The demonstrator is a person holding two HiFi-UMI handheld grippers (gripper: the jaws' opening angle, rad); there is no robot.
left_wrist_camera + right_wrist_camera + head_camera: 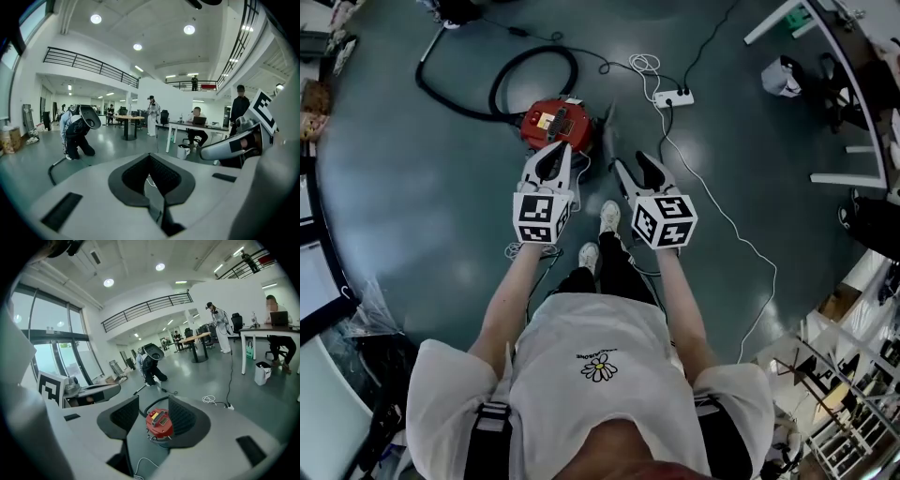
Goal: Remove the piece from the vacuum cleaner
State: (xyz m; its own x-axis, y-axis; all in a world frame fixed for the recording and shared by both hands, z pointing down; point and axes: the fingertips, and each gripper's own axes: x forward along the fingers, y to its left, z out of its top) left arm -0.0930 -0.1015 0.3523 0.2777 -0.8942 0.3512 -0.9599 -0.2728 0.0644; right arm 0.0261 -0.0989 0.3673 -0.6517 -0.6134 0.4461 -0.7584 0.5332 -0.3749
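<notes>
Both hand-held grippers are held out in front on bare forearms. The left hand-held gripper (150, 158) is narrow: its two dark pads lean in until their tips meet. Nothing is caught between them, and only a strip of floor and a bit of white cord show through the slot behind the tips. The right hand-held gripper (153, 401) stands wide, with its pads well apart and bare. The red machine shows through that gap, farther off and not touched.

The floor (412, 206) is a dark grey-green, glossy sheet that fills the head view. On it a black hose (544, 49) curls into a loop at 12 o'clock of the vacuum cleaner (555, 122), and its long tail sweeps away toward 10 o'clock.

The vacuum cleaner is a squat red body with a yellow and grey panel on top. It sits on the floor at 12 o'clock from the left hand-held gripper, just beyond its tips, and at about 10 o'clock from the right one. Neither touches it. Which part of it comes off cannot be made out.

A thin white cable (727, 220) runs off toward 5 o'clock from a white power strip (673, 97), which lies at 2 o'clock of the vacuum cleaner. The person's white shoes (609, 216) show at 6 o'clock, between the two marker cubes.
</notes>
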